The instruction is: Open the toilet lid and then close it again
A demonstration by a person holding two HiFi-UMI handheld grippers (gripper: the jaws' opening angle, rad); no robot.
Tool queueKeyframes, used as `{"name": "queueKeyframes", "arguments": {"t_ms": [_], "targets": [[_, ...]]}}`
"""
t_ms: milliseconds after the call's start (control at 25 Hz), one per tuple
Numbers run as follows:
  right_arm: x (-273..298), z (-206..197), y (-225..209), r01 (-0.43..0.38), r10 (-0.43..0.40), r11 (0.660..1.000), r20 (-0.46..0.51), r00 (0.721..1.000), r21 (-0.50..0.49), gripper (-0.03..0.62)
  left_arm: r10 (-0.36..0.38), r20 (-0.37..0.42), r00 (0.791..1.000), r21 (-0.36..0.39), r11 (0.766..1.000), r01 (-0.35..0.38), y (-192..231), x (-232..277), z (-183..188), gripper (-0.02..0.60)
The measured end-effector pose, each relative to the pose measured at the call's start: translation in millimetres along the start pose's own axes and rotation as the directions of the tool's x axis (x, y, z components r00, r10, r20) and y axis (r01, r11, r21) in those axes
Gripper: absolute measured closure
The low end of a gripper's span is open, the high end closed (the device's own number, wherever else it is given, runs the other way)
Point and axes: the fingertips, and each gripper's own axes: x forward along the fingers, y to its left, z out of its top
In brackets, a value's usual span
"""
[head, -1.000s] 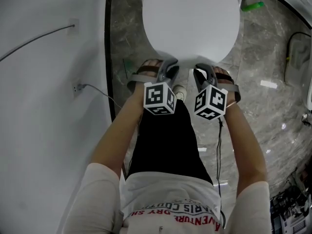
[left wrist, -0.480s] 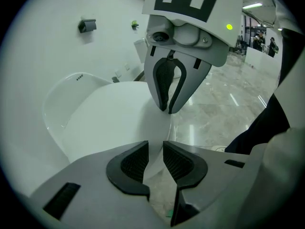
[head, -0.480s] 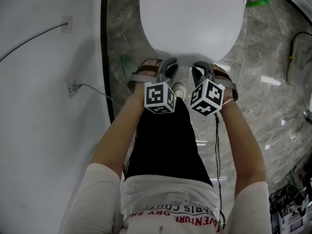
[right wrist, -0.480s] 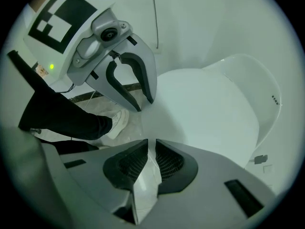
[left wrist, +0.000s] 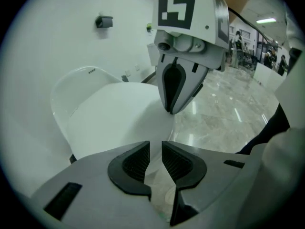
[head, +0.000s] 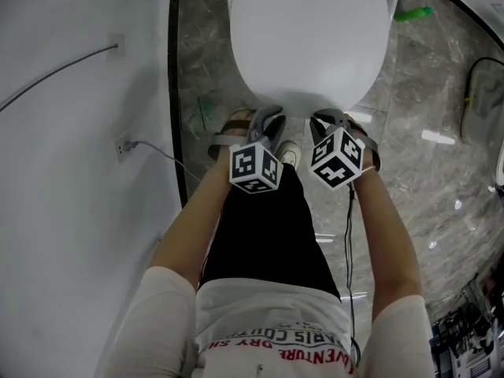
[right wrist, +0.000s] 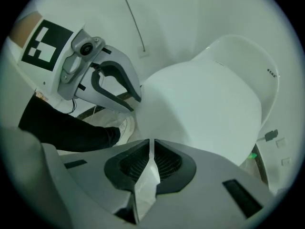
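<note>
The white toilet lid (head: pixel 311 38) lies down flat. Both grippers point steeply down at its front rim. My left gripper (head: pixel 272 120) hangs at the rim's left front. Its jaws are closing, and a narrow gap remains between the pads (left wrist: pixel 136 161). The lid's edge (left wrist: pixel 119 113) shows through that gap, and I cannot tell whether it lies between them. My right gripper (head: pixel 327 120) hangs at the right front. Its own view shows it (right wrist: pixel 152 149) shut with nothing held, just short of the lid (right wrist: pixel 205 104).
The person's sandalled feet (head: pixel 228 124) stand under the grippers on the grey marble floor (head: pixel 425 172). A white wall (head: pixel 71 172) with a socket and cable (head: pixel 122 144) runs close on the left. A green object (head: pixel 412 12) lies beside the toilet's far right.
Both marker cubes have rolled a little about their own axes. The grippers have stayed at the lid's front rim, the right one slightly lower. The lid has not moved.
</note>
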Motion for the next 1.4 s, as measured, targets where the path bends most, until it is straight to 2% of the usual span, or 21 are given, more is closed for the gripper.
{"name": "queueKeyframes", "arguments": {"t_ms": [160, 440, 520, 680, 760, 920, 960, 1040, 1200, 1400], "targets": [[-36, 17, -3, -0.012, 0.001, 0.992, 0.083, 0.997, 0.129, 0.560, 0.013, 0.091, 0.996, -0.167, 0.986, 0.002, 10, -33, 25, 0.533], [-148, 56, -15, 0.053, -0.141, 0.949, 0.269, 0.953, 0.312, 0.562, 0.167, 0.213, 0.963, -0.368, 0.927, -0.080, 56, -123, 92, 0.571], [-183, 69, -18, 0.076, -0.192, 0.935, 0.313, 0.930, 0.348, 0.563, 0.209, 0.244, 0.947, -0.396, 0.913, -0.100, 74, -153, 110, 0.572], [-257, 98, -30, 0.157, -0.316, 0.910, 0.397, 0.862, 0.384, 0.574, 0.292, 0.319, 0.902, -0.451, 0.884, -0.126, 107, -212, 153, 0.573], [-295, 108, -23, 0.164, -0.339, 0.903, 0.425, 0.839, 0.397, 0.575, 0.333, 0.351, 0.875, -0.503, 0.855, -0.123, 113, -249, 174, 0.574], [-368, 129, -12, 0.194, -0.387, 0.893, 0.473, 0.792, 0.406, 0.574, 0.417, 0.391, 0.821, -0.667, 0.743, -0.059, 124, -317, 211, 0.575], [-386, 134, -12, 0.206, -0.407, 0.887, 0.487, 0.773, 0.414, 0.574, 0.434, 0.399, 0.808, -0.685, 0.727, -0.052, 127, -332, 221, 0.575], [-423, 141, -10, 0.227, -0.451, 0.870, 0.518, 0.727, 0.438, 0.574, 0.466, 0.409, 0.785, -0.692, 0.719, -0.066, 130, -361, 240, 0.575], [-488, 149, -1, 0.269, -0.530, 0.834, 0.562, 0.635, 0.482, 0.574, 0.495, 0.439, 0.750, -0.677, 0.731, -0.086, 130, -413, 276, 0.575], [-538, 158, 14, 0.242, -0.564, 0.812, 0.607, 0.560, 0.531, 0.574, 0.499, 0.459, 0.735, -0.646, 0.756, -0.109, 122, -462, 297, 0.575]]}}
